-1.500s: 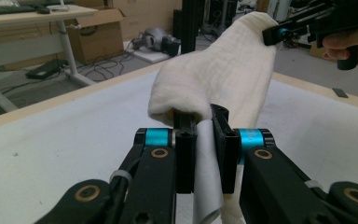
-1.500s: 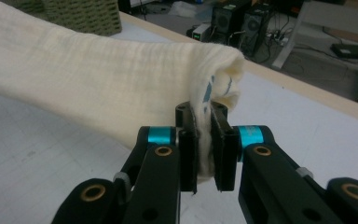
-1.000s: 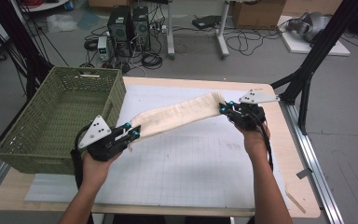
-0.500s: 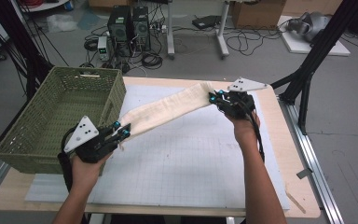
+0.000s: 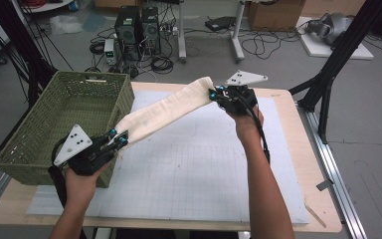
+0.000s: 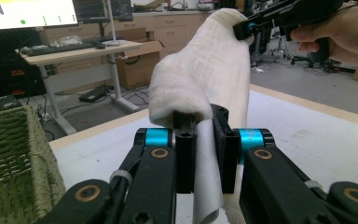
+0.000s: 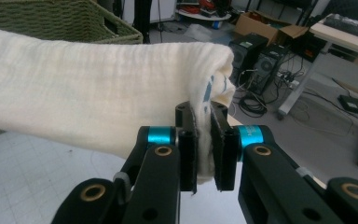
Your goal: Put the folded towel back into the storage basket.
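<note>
Cloth (image 5: 166, 110), pinched at each end by left gripper (image 5: 120, 141) and right gripper (image 5: 217, 93), had swung toward the basket (image 5: 40, 149), likely its destination.

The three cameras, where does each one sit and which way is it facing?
High view: fixed above the person's side, looking forward and down on the table; both forearms show, left gripper, right gripper.
Left gripper view: rides that gripper, looks along its fingers up the cream cloth toward the other hand.
Right gripper view: looks along its own gripper toward the green basket.
All three share the cloth and basket.
</note>
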### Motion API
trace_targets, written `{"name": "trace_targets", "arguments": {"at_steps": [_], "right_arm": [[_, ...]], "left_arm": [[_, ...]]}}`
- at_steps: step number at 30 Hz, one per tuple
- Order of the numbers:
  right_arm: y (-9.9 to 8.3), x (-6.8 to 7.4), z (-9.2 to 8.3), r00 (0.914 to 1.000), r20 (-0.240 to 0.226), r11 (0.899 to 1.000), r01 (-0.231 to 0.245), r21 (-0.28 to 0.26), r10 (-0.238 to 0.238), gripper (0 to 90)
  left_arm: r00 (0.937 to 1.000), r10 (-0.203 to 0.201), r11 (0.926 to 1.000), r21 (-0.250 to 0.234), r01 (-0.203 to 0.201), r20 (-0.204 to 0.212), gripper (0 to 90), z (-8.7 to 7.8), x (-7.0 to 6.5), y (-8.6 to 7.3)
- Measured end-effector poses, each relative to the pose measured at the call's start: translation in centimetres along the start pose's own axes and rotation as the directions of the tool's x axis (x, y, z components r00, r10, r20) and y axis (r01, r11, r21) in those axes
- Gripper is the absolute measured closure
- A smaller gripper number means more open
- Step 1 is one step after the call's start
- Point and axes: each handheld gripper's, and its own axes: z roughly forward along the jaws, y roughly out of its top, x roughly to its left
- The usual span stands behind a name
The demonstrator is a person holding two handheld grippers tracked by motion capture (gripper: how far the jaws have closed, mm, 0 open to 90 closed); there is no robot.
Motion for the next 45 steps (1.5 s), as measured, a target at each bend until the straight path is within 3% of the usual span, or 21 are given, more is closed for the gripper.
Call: {"name": "trace_targets", "arguments": {"at_steps": [7,15,30,45], "right_arm": [[1.3,0.8,1.6,0.9994,-0.027,1.0,0.021,-0.021,-0.022,83.0],[3.2,1.7,4.2,0.9984,-0.048,0.999,0.027,-0.03,-0.029,82.9],[7.0,3.4,8.2,0.9963,-0.067,0.998,0.051,-0.047,-0.054,83.0],[9.2,5.7,13.0,0.9931,-0.102,0.997,0.051,-0.064,-0.058,82.9]], "left_arm": [[0.9991,-0.026,0.9996,-0.013,0.026,-0.035,81.8,-1.4,1.2,0.1],[0.9966,-0.021,0.9997,-0.014,0.02,-0.08,81.8,-2.7,1.9,0.0],[0.9916,-0.021,0.9996,-0.023,0.018,-0.128,81.8,-4.6,2.6,-0.1],[0.9794,-0.022,0.9997,-0.015,0.02,-0.201,81.8,-6.8,3.9,-0.4]]}}
